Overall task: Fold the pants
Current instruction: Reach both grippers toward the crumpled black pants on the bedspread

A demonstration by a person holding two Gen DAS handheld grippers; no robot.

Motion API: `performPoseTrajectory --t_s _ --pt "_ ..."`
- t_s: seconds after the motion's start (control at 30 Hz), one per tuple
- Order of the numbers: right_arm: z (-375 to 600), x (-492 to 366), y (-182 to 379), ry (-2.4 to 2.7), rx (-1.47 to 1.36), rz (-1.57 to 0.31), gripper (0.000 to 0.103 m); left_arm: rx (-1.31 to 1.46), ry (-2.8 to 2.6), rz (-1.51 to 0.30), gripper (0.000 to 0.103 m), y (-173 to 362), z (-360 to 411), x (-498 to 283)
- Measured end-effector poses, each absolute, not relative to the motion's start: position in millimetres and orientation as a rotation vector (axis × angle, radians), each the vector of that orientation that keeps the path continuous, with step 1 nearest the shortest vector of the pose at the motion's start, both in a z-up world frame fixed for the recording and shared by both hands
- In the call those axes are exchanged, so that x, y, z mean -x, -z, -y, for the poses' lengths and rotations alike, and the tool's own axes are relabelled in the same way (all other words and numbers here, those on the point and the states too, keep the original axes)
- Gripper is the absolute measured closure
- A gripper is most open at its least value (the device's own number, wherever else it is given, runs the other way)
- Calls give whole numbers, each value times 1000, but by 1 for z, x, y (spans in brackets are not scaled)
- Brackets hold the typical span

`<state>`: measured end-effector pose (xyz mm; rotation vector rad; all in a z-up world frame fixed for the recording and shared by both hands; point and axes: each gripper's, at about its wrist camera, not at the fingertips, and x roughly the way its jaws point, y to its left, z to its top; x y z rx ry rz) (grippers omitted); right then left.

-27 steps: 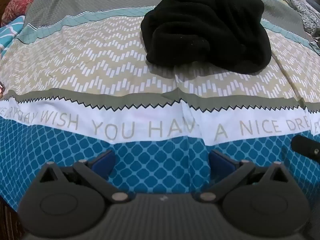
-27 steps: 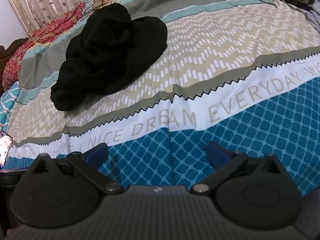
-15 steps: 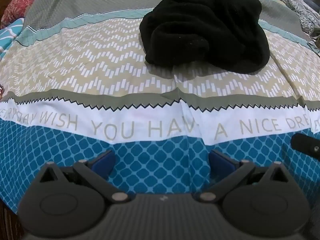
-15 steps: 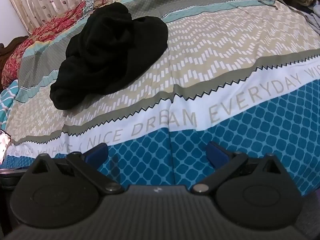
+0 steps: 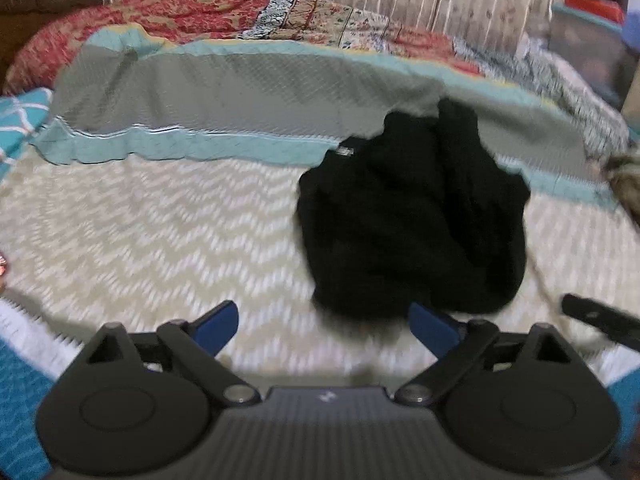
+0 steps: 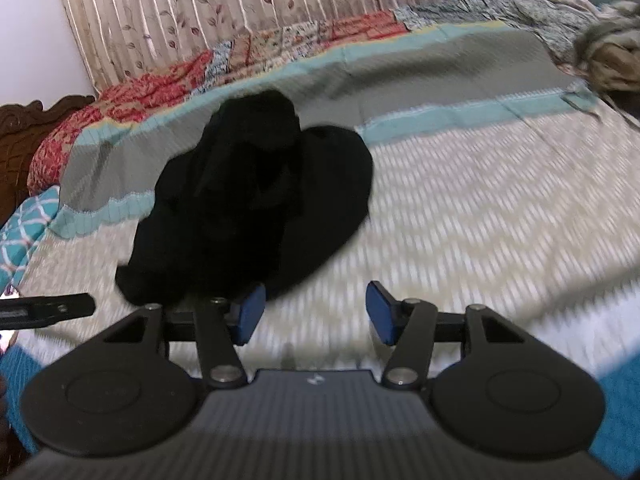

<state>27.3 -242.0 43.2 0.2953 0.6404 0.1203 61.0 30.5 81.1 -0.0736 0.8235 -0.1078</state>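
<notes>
**Black pants bunched ahead of both grippers, nearer the inner fingers**

Black fabric, the pants point(image 5: 412, 224), was seen as a crumpled heap on the bedspread point(image 5: 160, 232), lying over the beige zigzag band and reaching up to the teal stripe. No leg or waistband could be told apart in the blurred pictures, so the long axis of the garment could not be judged; only a small pale label was noticed near the far left edge of the heap.

From the left gripper point(image 5: 326, 330) the heap was placed ahead and to the right, and its near edge was met just at the right fingertip. From the right gripper point(image 6: 316, 312) the heap was placed ahead and to the left, with its near edge at the left fingertip. The pants were therefore found between the two tools, about equally near to both.

The jaws of both grippers were held wide apart and nothing was grasped. It was judged that each gripper must be moved inward and forward before any edge can be taken.
</notes>
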Motion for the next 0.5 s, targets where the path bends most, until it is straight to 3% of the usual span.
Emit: performPoseTrajectory --t_s 0.1,0.13,0.2,0.23,0.27,0.3,0.5 --pt "243 -72 -34 -107 -330 -660 36 129 161 -859 8 -78 -24 -94" --pt "243 -88 -28 -97 -342 -682 36 137 173 -887 12 -72 -21 -106" --pt "241 -110 -16 -61 -371 -730 38 131 173 -946 45 -57 -10 -123" --pt "241 -117 -10 -65 -396 -752 62 124 178 -981 77 -49 -4 -132" --pt "241 -125 -5 -84 -421 -769 82 126 185 -1009 92 -43 -1 -132" --pt "241 -129 -5 -93 -429 -780 92 144 182 -1023 93 -42 -2 -130" --pt "261 -88 -73 -121 -498 -564 96 208 275 -858 94 -89 -24 -85"
